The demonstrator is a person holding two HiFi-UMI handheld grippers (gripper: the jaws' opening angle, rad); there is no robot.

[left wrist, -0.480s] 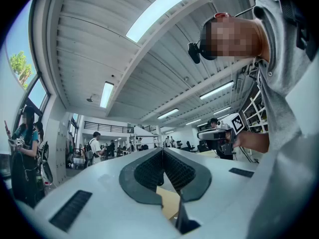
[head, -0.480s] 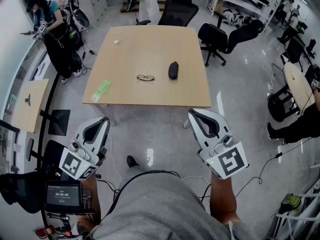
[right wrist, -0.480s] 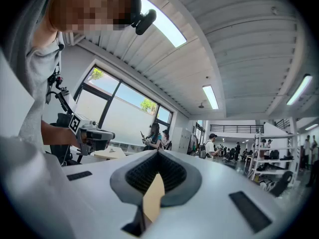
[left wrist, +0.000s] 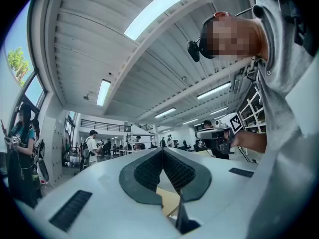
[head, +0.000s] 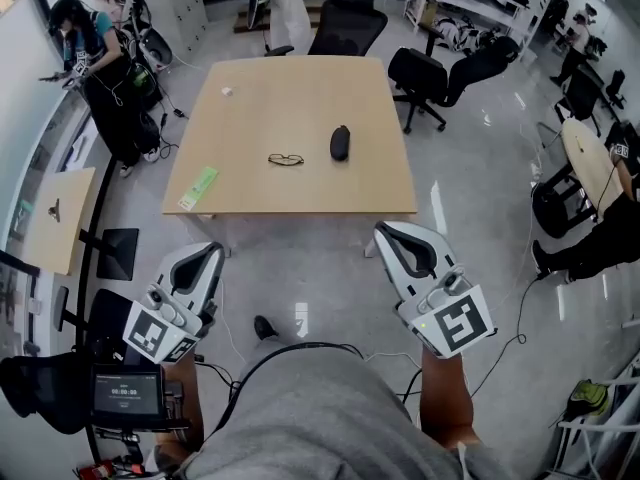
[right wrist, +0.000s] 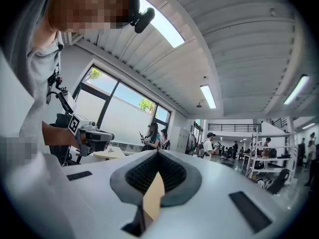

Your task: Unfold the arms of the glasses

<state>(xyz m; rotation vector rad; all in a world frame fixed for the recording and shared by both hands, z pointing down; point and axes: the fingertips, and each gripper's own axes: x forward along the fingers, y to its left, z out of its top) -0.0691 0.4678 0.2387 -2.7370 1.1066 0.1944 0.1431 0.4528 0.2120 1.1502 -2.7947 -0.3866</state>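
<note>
Shut tight, pads pressed together, nothing held: the left gripper (head: 207, 255) and the right gripper (head: 384, 231). Hover side by side over the floor, on the near side, well apart from the table (head: 300, 98). Next to the picture from a moment ago: left gripper a little lower, right gripper in about the same spot. Far off, near the middle of the table: the glasses (head: 286, 159), thin and dark, lying flat, not touched. Just to the right, a black case (head: 340, 142). Too small to tell how the arms sit.
</note>
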